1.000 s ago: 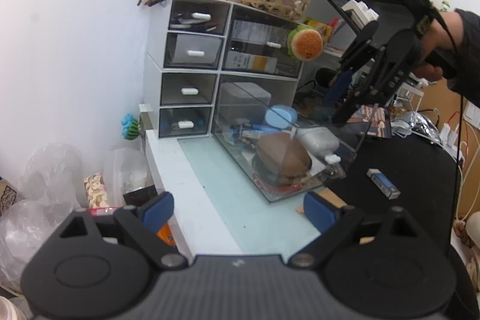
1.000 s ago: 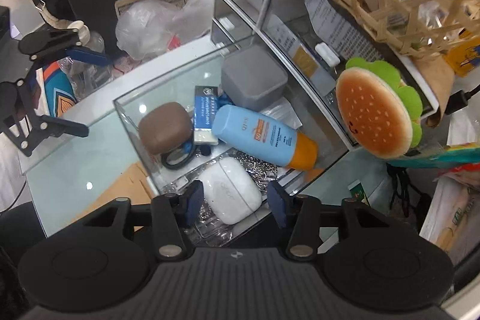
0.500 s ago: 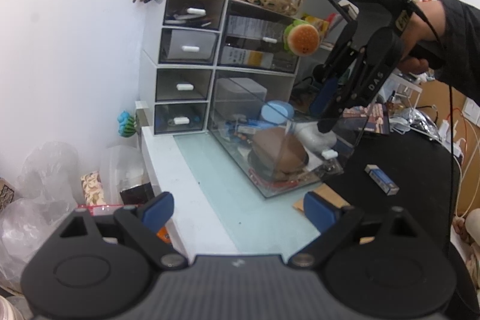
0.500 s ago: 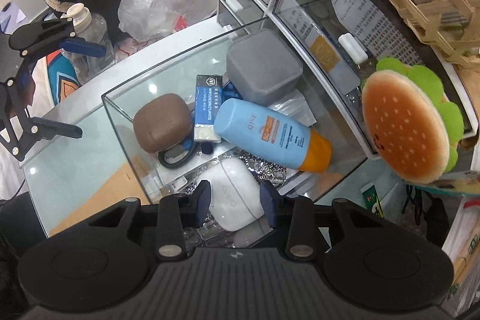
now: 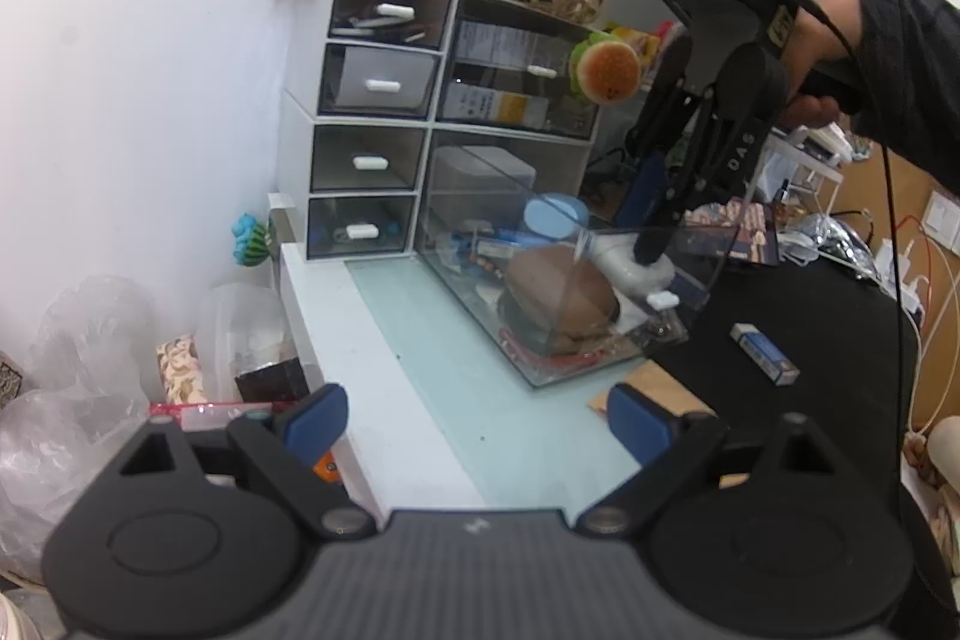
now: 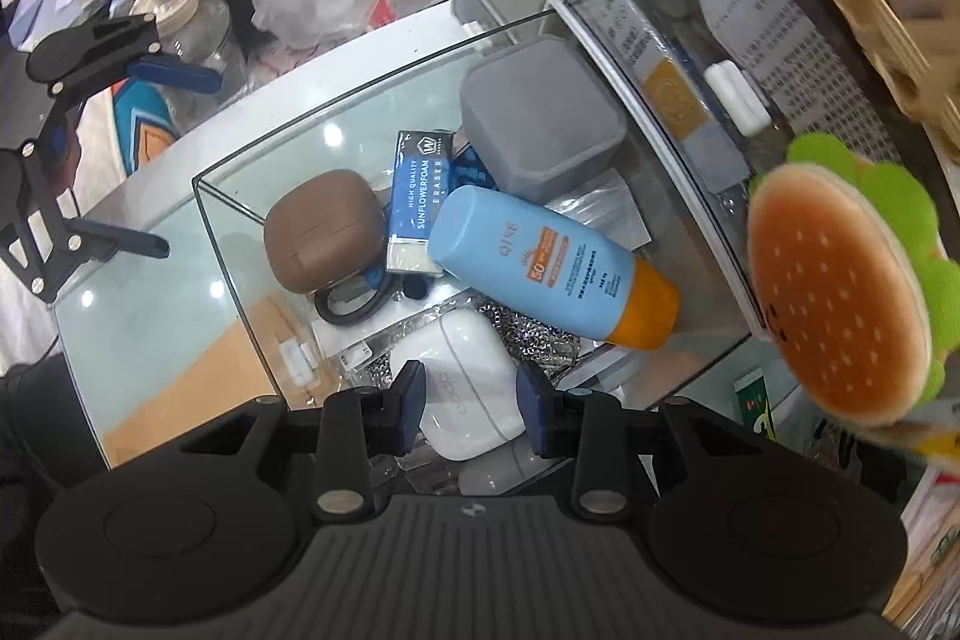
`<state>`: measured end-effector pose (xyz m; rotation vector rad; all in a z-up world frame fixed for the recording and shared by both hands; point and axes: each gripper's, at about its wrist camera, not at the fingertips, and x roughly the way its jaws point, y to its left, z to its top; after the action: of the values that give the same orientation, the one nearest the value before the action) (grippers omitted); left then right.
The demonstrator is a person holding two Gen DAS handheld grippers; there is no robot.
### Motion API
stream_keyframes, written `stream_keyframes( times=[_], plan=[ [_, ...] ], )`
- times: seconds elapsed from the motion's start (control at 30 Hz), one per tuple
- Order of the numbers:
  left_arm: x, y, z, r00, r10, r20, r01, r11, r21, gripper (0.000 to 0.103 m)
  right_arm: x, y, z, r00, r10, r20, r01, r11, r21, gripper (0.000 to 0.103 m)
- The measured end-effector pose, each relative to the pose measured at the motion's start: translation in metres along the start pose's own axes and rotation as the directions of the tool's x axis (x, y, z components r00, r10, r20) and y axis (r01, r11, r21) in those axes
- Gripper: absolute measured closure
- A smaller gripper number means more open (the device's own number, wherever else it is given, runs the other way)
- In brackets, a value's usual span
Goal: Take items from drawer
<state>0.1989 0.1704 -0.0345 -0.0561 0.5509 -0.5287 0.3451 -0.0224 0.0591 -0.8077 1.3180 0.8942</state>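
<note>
My right gripper [image 6: 471, 397] straddles the white earbud case [image 6: 465, 391], blue pads at its sides, though I cannot tell if they touch. It lies in the pulled-out clear drawer [image 6: 228, 226] beside a sunscreen tube [image 6: 552, 265]. My left gripper [image 5: 477, 421] hangs wide, empty, above the glass desk [image 5: 468, 400].

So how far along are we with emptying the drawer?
Done: the clear drawer is pulled out. In hand: the right hand-held gripper straddles the white earbud case, jaws not visibly clamped. Left: brown case, eraser, sunscreen tube, grey box. The left hand-held gripper is open.
</note>
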Motion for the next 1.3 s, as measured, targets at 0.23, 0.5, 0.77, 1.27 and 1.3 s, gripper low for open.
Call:
stream_keyframes(
  times=[0.23,0.5,0.77,1.27,1.3],
  plan=[
    [0.001,0.003,-0.001,1.0,0.003,0.002,-0.003,1.0,-0.006,0.008,0.004,0.0,0.009,0.998,0.038,-0.05,-0.042,0.996,-0.073,0.063],
    [0.003,0.006,-0.003,1.0,0.005,-0.002,-0.005,1.0,-0.015,0.008,0.016,-0.004,0.01,0.993,0.073,-0.096,-0.082,0.992,-0.094,0.049],
    [0.005,0.009,-0.007,1.0,0.004,-0.013,-0.005,1.0,-0.022,0.008,0.014,-0.005,0.007,0.995,0.069,-0.068,-0.076,0.992,-0.097,0.053],
    [0.011,0.011,-0.013,0.999,0.003,-0.034,-0.004,0.999,-0.033,0.008,0.011,-0.005,0.01,0.998,0.014,-0.056,-0.02,0.994,-0.105,0.055],
    [0.012,0.011,-0.013,0.999,0.002,-0.035,-0.003,0.999,-0.033,0.008,0.011,-0.005,0.01,0.998,0.012,-0.054,-0.017,0.994,-0.105,0.055]
  ],
)
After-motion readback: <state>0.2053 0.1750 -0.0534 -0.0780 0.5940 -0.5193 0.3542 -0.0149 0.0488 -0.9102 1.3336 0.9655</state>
